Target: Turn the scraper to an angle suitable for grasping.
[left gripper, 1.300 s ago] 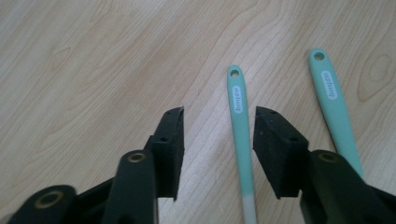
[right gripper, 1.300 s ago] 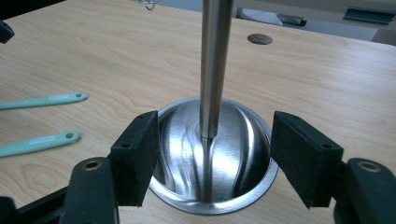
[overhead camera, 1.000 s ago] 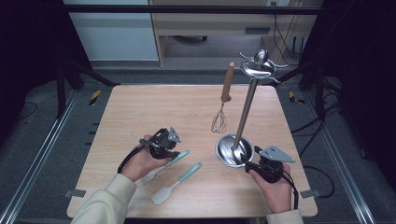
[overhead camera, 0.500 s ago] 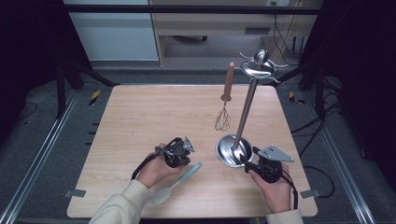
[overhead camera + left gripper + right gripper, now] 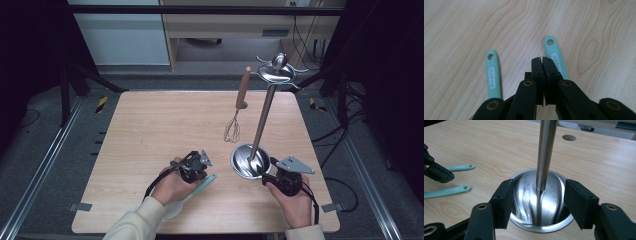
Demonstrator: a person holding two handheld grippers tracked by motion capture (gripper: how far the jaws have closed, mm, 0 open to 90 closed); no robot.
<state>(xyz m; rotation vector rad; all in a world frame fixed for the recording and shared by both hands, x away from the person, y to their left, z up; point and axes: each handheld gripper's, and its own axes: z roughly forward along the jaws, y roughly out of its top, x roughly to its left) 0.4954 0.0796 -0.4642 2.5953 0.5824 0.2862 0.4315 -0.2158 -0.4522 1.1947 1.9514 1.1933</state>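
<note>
A steel utensil stand has a round dished base (image 5: 245, 162) and a tall pole (image 5: 264, 112). A wooden-handled whisk (image 5: 239, 102) seems to hang from its top, wires down. My right gripper (image 5: 270, 175) (image 5: 539, 188) is open at the base's near rim (image 5: 541, 226), one jaw on each side of the dish. Two mint spatula handles (image 5: 492, 73) (image 5: 556, 58) lie on the table. My left gripper (image 5: 197, 172) (image 5: 542, 58) is shut on nothing, its tips just above the wood between them, close to the right-hand one. One spatula (image 5: 200, 187) pokes out from under my left hand.
The wooden table (image 5: 150, 130) has a small round hole (image 5: 569, 137) behind the stand. From the right gripper view the left gripper (image 5: 436, 172) sits off to the left, by both spatula handles (image 5: 459, 167) (image 5: 449, 191). Cables and metal rails flank the table.
My left gripper has moved right and nearer, from beside the spatulas to over them. The right gripper and the stand have stayed put.
</note>
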